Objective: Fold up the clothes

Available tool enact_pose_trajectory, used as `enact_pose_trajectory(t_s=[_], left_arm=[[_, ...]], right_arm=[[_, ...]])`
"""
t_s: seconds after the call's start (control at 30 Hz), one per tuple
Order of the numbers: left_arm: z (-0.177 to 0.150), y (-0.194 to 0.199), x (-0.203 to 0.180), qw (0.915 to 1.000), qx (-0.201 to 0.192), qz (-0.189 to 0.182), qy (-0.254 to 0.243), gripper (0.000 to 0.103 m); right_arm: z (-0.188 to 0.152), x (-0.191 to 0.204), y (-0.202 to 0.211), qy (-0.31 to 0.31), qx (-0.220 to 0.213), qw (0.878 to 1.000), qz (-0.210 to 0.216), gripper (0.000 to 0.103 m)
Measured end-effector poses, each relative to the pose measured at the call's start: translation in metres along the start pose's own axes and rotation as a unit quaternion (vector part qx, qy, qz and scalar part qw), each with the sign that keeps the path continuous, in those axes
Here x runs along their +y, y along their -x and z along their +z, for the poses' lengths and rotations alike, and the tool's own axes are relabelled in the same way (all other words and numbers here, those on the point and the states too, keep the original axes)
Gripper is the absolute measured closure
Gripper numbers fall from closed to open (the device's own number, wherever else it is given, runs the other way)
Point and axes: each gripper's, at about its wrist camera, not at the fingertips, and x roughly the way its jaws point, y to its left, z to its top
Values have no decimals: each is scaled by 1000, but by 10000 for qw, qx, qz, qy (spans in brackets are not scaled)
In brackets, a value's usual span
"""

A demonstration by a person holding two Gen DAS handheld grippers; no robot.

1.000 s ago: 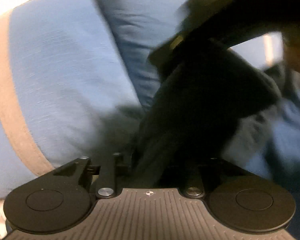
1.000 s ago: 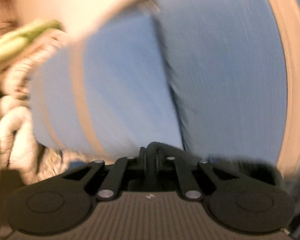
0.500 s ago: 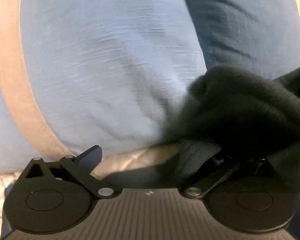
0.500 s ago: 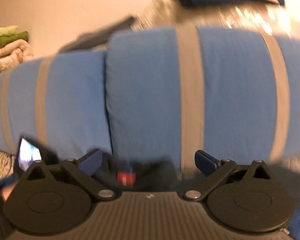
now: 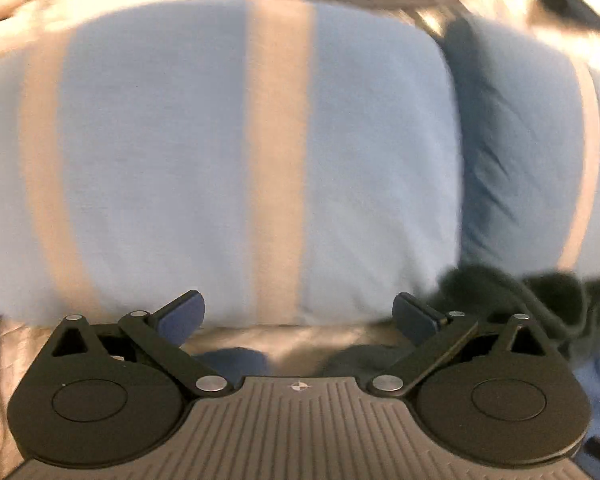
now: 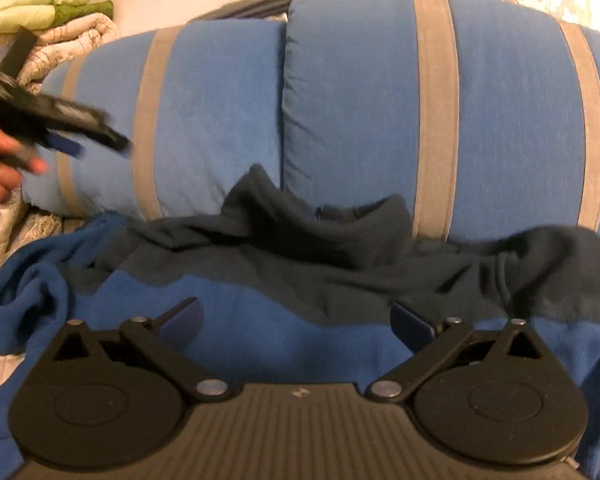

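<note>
Fleece garment, blue body with a dark collar and shoulder part, lies spread on the bed in front of you, its dark upper edge bunched up against the two blue striped pillows. You have just let go of it. A second ago both grippers were clamped down, the left one buried in dark fabric; now both stand wide with nothing between the pads. Your right gripper hovers low over the blue body, jaws fully apart, fabric underneath but not pinched. Your left gripper has pulled up and away, jaws also fully apart, facing a pillow, with only a corner of the dark cloth at its right edge. From the right wrist view your left hand is off at the left, clear of the garment.

Reads as a lay-out step finished: the garment is placed, not yet folded. Collar edge is still rumpled and the left sleeve is crumpled, so you likely need to regrasp and flatten before any fold.
</note>
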Motion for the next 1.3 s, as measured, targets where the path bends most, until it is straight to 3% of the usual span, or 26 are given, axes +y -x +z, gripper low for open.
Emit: enact_pose_trajectory(t_s=[0.2,0.33,0.4,0.57,0.73,0.8,0.87,0.9,0.97,1.07,1.13,1.3], left_arm=[[-16,12,70,9967,34,329,739,1],[-39,1,93,9913,185,64,1301,4],[-46,-6,94,9889,226,-135,1463,11],[-55,-11,75,9911,352,-452,1205,12],[-59,-32,47,9949,581,-399,724,13],[-62,-43,37,9953,802,-215,493,20],[-65,-50,35,9937,1023,-60,454,43],[-67,-58,34,9915,1203,38,488,48],[-70,-69,34,9870,1515,171,511,73],[-74,-63,35,9883,1424,323,440,92],[-71,-44,40,9915,1184,401,374,93],[-59,41,71,9957,145,829,380,93]], right_arm=[[10,-4,3,-426,165,9989,70,0],[10,-2,13,-411,173,9990,77,0],[10,2,19,-376,183,9991,59,0],[7,8,28,-418,252,9987,111,0],[4,13,28,-431,326,9982,273,0],[4,16,27,-336,327,9985,280,0],[4,18,26,-285,336,9987,255,0],[3,18,25,-300,365,9985,268,0],[2,17,22,-330,422,9981,293,0],[-1,17,17,-421,586,9967,366,0],[-5,16,13,-471,696,9956,425,0],[-13,19,8,-257,790,9961,300,0]])
